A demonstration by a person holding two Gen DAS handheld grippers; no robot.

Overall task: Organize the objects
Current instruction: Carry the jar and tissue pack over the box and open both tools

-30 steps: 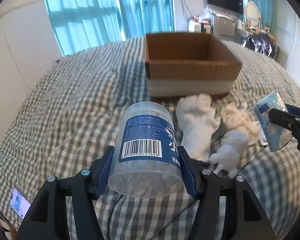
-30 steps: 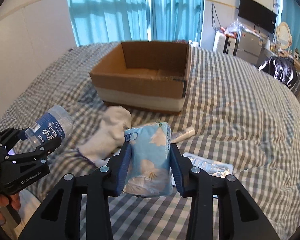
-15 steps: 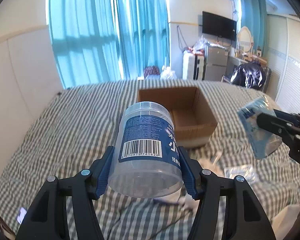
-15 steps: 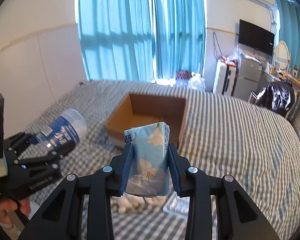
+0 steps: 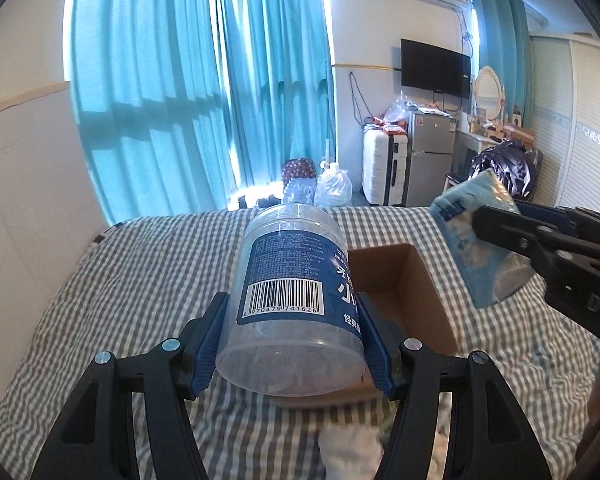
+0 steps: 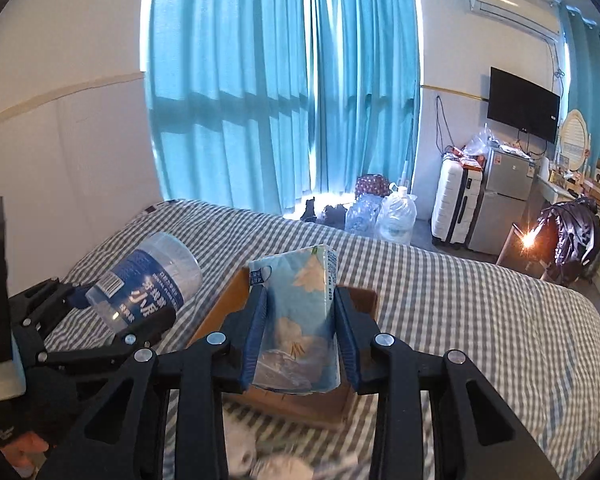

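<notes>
My left gripper (image 5: 294, 340) is shut on a clear plastic jar with a blue label (image 5: 296, 284), held in the air above the bed. The jar also shows in the right wrist view (image 6: 148, 280). My right gripper (image 6: 300, 332) is shut on a light blue tissue pack (image 6: 296, 320), also seen in the left wrist view (image 5: 480, 240) at the right. An open cardboard box (image 5: 412, 280) lies on the checked bed below and ahead of both grippers; it is partly hidden behind the pack in the right wrist view (image 6: 220, 312).
White cloth items (image 5: 348, 452) lie on the checked bedspread (image 5: 140, 280) near the box's front side. Blue curtains (image 6: 280, 100), a suitcase (image 6: 456, 204), a small fridge (image 6: 504, 200) and water jugs (image 6: 396, 216) stand beyond the bed.
Both grippers have risen and tilted up with their loads; the box now sits lower and closer beneath them, and more of the room shows.
</notes>
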